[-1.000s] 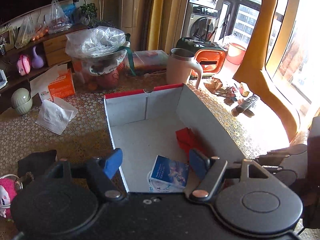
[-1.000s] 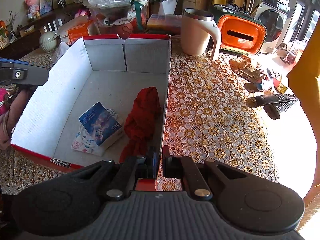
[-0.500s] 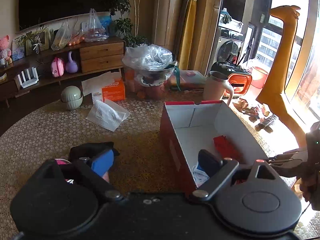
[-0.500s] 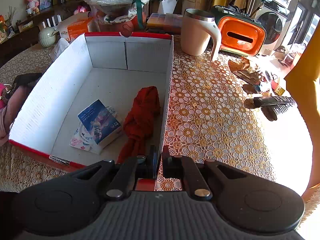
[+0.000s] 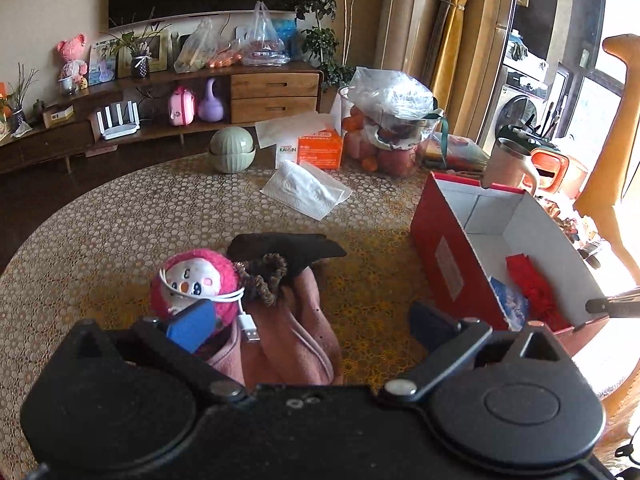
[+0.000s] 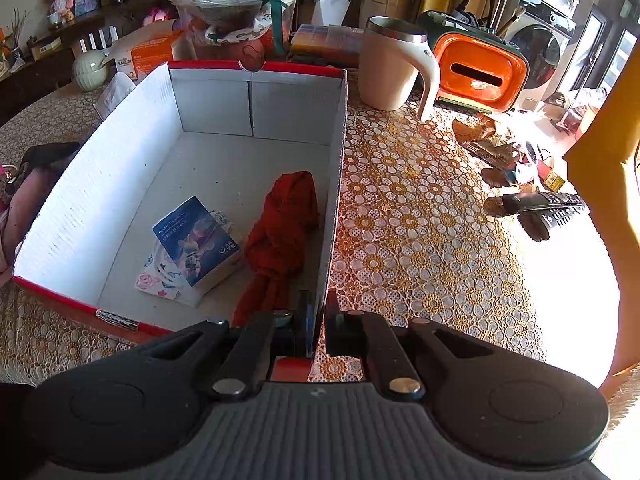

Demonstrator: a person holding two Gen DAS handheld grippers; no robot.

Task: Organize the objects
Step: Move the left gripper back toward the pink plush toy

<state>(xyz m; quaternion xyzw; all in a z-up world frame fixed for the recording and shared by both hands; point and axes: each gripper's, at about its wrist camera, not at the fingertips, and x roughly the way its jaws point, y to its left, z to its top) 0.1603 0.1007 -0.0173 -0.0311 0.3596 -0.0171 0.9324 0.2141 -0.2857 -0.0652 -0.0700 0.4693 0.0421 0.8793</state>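
Observation:
A red cardboard box [image 6: 336,168] with a white inside stands on the table; it also shows at the right of the left wrist view [image 5: 448,264]. In it lie a red cloth [image 6: 280,232], a blue packet [image 6: 196,240] and a flowered packet under it. My right gripper [image 6: 318,332] is shut on the box's near right wall. My left gripper [image 5: 308,328] is open, left of the box, above a pile: a pink plush toy [image 5: 192,280] with a white cable, a brown scrunchie [image 5: 264,276], a pink garment [image 5: 288,340] and a black item [image 5: 288,246].
A tissue pack [image 5: 306,190], orange box [image 5: 320,148], green jar [image 5: 232,150] and bagged fruit bowl [image 5: 392,128] stand at the back. A beige mug [image 6: 390,68], orange holder [image 6: 480,72] and remotes [image 6: 540,208] lie right of the box.
My left gripper has swung left, from over the box to above the pile of toy and garment. My right gripper has stayed clamped on the box wall.

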